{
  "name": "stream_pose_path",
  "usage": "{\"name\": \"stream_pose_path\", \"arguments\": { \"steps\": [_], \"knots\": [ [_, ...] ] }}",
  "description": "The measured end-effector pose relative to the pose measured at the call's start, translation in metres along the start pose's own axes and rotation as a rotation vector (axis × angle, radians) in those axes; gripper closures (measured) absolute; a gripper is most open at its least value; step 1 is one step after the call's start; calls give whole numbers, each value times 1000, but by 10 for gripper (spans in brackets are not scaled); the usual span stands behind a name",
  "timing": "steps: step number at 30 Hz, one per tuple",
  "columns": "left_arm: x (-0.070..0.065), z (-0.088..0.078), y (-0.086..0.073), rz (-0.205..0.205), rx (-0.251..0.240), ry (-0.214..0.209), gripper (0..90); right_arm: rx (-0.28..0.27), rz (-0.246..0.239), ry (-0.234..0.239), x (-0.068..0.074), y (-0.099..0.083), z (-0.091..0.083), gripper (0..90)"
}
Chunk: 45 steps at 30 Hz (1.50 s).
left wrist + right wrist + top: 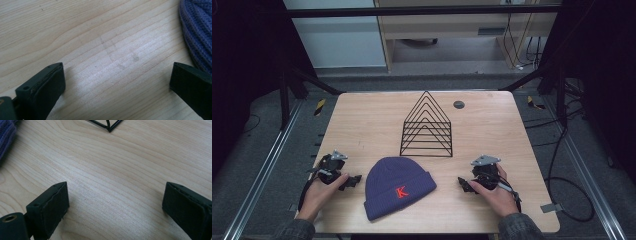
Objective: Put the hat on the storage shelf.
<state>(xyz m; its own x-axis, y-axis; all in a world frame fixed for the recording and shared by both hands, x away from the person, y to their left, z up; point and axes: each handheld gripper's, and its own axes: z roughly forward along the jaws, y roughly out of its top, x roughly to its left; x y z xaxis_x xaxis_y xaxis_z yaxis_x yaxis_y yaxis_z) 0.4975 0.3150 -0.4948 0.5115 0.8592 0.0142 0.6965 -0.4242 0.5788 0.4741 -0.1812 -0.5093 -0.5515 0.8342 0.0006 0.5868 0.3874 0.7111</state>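
Wooden table [492,125] seen from above, with a navy knit beanie [398,186] lying flat near the front edge, red letter K on its folded cuff. Left gripper [353,181] held just left of the beanie, jaws spread wide over bare wood, gripping nothing; in the left gripper view, beanie edge [197,32] close beside the right-hand jaw, touching or not impossible to tell. Right gripper [464,185] held to the right of the beanie, a little apart, jaws likewise wide open and empty. Black wire rack [427,127] shaped like nested triangles standing upright behind the beanie, mid-table; one corner [108,125] visible in the right gripper view. Small dark round disc [458,104] near the far edge
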Motion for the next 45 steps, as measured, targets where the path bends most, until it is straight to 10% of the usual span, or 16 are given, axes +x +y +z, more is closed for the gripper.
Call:
{"name": "stream_pose_path", "arguments": {
  "steps": [10, 20, 34, 45],
  "knots": [
    [1, -15, 7, -54, -105, -88, 55, 0, 0, 2, 1, -1, -1, 72],
    [-34, -19, 33, 7, -137, -108, 101, -1, 0, 4, 1, -1, -1, 71],
    [-61, 7, 64, 36, -64, -148, 298, 0, -6, 5, 1, -2, -1, 72],
    [-55, 16, 59, 40, -18, -140, 479, 1, -11, 8, 2, -2, -2, 71]
  ]
}}
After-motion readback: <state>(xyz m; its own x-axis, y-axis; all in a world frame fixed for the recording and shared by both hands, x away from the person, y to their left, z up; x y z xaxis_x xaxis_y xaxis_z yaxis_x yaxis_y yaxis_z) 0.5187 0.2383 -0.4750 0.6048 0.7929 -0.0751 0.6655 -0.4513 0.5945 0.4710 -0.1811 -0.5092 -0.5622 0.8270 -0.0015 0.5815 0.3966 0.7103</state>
